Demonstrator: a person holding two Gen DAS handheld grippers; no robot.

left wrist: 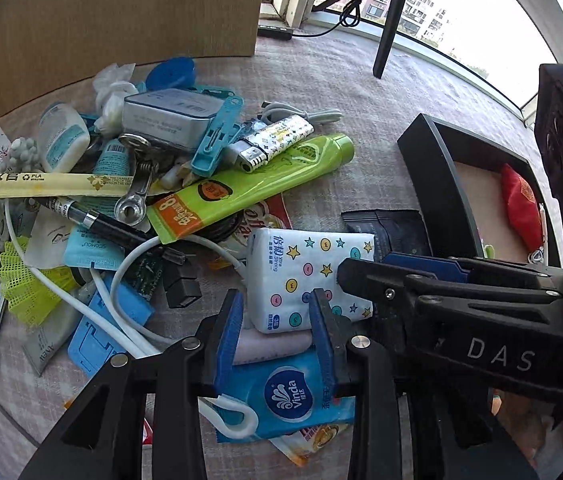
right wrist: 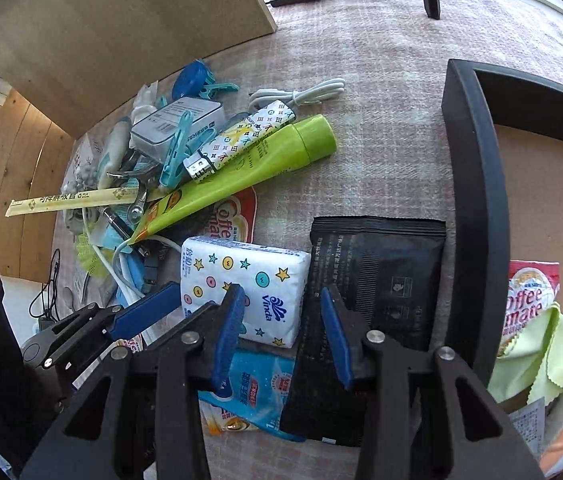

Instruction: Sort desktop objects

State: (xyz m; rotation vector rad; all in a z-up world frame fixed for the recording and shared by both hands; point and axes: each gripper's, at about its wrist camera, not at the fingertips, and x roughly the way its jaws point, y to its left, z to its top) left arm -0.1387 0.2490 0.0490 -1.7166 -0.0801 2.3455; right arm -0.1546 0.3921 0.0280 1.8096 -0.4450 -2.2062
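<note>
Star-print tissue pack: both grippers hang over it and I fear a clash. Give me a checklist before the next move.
1. Left gripper open, nothing held: ok.
2. Right gripper open, nothing held: ok.
3. Star-print tissue pack uncovered on top: ok.
4. Grippers clear of each other: not ok, close together.
5. Black tray has bare floor: ok.
6. Which gripper takes the pack: cannot tell.

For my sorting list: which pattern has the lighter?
White with small multicoloured monogram symbols; lighter clearest in the right wrist view.

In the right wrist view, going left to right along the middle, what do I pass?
Star-patterned tissue pack → black foil pouch → black tray wall → Coffee mate packet inside the tray.
</note>
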